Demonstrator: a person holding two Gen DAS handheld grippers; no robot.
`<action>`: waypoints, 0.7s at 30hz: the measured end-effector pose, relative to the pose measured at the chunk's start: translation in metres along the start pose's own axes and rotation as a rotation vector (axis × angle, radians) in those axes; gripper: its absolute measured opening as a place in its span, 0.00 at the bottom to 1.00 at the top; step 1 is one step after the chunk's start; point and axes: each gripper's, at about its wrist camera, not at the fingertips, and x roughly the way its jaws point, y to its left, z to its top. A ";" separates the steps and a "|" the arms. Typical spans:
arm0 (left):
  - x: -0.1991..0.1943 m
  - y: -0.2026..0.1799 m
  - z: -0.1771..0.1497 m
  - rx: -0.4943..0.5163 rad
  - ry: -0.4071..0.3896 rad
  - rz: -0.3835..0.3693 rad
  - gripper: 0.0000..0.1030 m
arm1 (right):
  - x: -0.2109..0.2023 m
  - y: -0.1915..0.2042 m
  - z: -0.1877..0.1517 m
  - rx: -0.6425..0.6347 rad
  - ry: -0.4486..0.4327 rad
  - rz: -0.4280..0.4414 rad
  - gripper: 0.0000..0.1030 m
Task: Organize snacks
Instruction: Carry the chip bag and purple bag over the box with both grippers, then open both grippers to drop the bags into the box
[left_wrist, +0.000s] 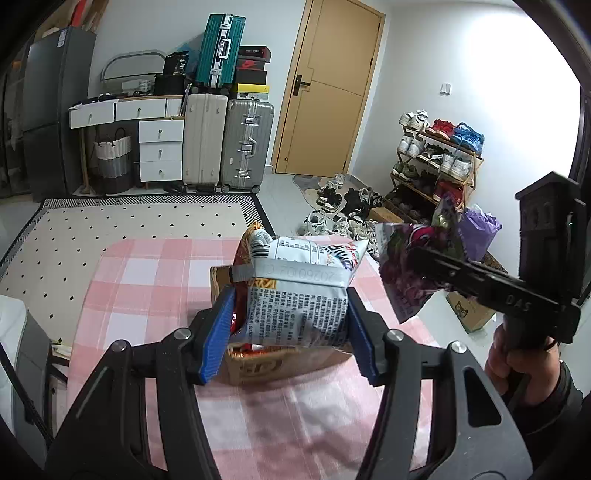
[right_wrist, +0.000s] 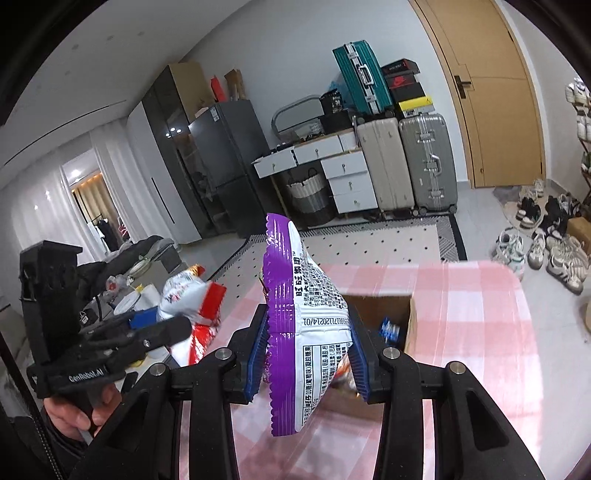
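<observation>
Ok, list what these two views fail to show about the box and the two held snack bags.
- Cardboard box contents, left wrist view: the white snack bag in the left gripper covers the opening.
- Box interior, right wrist view: the purple snack bag in the right gripper hides most; one blue packet is blurred.
- Both bags' fronts: only the printed backs face the cameras.

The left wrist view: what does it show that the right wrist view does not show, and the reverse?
Only the left wrist view shows the white snack bag between the left gripper fingers, and the shoe rack. Only the right wrist view shows the purple snack bag in the right gripper, and white curtains. Both show the cardboard box, checked tablecloth, suitcases and door.
</observation>
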 end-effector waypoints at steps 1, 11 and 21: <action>0.006 -0.002 0.005 -0.001 0.000 0.000 0.53 | 0.002 -0.001 0.005 -0.005 -0.001 0.000 0.38; 0.072 -0.002 0.050 -0.005 0.017 0.013 0.53 | 0.034 -0.007 0.044 -0.026 0.023 0.017 0.38; 0.159 0.009 0.043 -0.007 0.120 0.010 0.53 | 0.085 -0.028 0.037 0.002 0.090 -0.013 0.38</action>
